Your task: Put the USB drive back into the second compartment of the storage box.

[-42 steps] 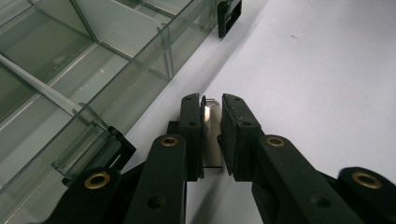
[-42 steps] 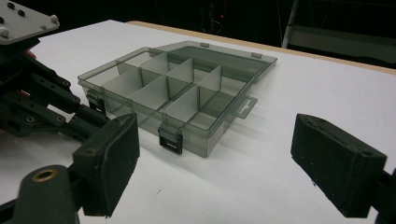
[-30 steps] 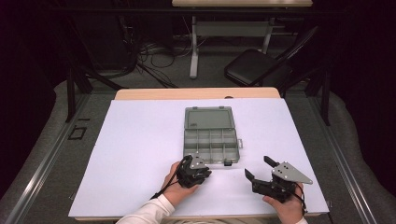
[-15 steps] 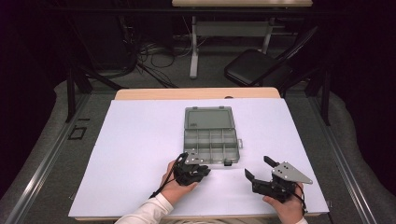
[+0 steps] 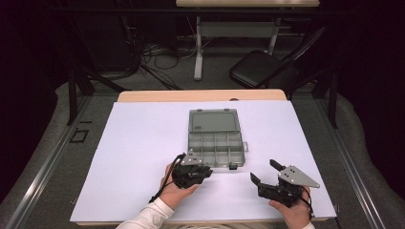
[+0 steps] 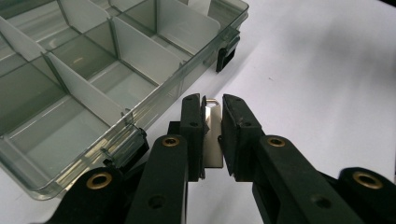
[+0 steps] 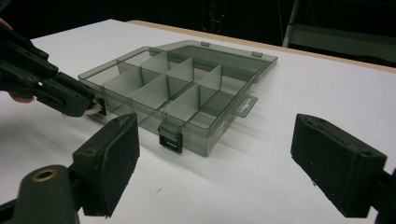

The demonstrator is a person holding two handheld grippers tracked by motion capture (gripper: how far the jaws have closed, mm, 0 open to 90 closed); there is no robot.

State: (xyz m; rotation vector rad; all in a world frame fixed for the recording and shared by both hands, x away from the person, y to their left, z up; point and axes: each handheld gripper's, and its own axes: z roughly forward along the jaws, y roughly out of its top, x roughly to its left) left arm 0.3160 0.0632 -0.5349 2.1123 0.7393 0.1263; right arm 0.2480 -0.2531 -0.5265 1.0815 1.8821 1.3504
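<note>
Compared with a second ago, the left gripper (image 5: 204, 171) has been drawn slightly back from the front edge of the organiser box (image 5: 216, 138) and lifted a little, so that more of the white worktop (image 5: 133, 152) is seen between it and the box; the right gripper (image 5: 265, 171) has been kept where it was. In the left gripper view, the left gripper (image 6: 212, 109) is seen closed on a small flat white piece (image 6: 212, 135) with a metal loop at its top, which is pinched upright between the two black pads, the loop showing just above the fingertips. The piece is held just beside the near wall of the box (image 6: 154, 107), close to but clear of it, between the two black latches on that wall. The box is lying open on the worktop, its lid folded flat behind it and its compartments separated by pale dividers; nothing can be made out inside them. In the right gripper view, the right gripper (image 7: 229, 140) is seen wide open, with nothing between its pads, held low over the worktop and pointed at the front corner of the box (image 7: 187, 93), well apart from it. The left gripper (image 7: 91, 106) is seen there as well, at the box's near left corner, with the white piece (image 7: 93, 110) at its tip.
</note>
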